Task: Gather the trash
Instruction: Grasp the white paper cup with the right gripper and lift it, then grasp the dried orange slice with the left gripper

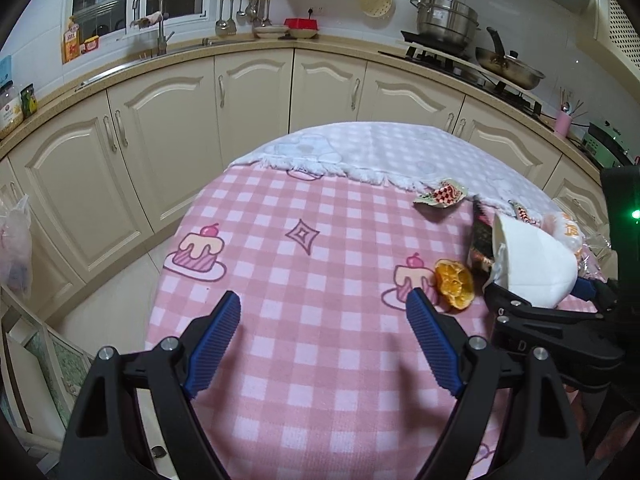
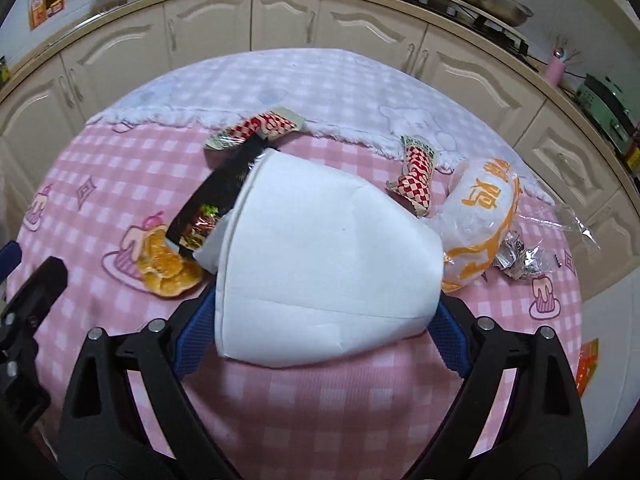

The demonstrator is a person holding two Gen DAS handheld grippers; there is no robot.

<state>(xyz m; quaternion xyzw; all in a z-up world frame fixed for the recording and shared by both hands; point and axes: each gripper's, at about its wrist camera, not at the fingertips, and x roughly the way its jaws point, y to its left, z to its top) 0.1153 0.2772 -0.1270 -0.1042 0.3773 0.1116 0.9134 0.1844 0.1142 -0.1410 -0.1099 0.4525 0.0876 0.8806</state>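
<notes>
My right gripper [image 2: 320, 320] clamps the white paper cup [image 2: 320, 240], tipped with its mouth toward ten o'clock. My left gripper [image 1: 324, 336] hangs spread and empty. Collection appears midway; next, the left should take the orange peel [image 1: 454, 280] at two o'clock.

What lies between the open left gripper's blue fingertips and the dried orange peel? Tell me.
Only bare pink checked tablecloth with a printed cake; the orange peel sits just beyond the left gripper, near its right fingertip, seen in the left wrist view.
</notes>
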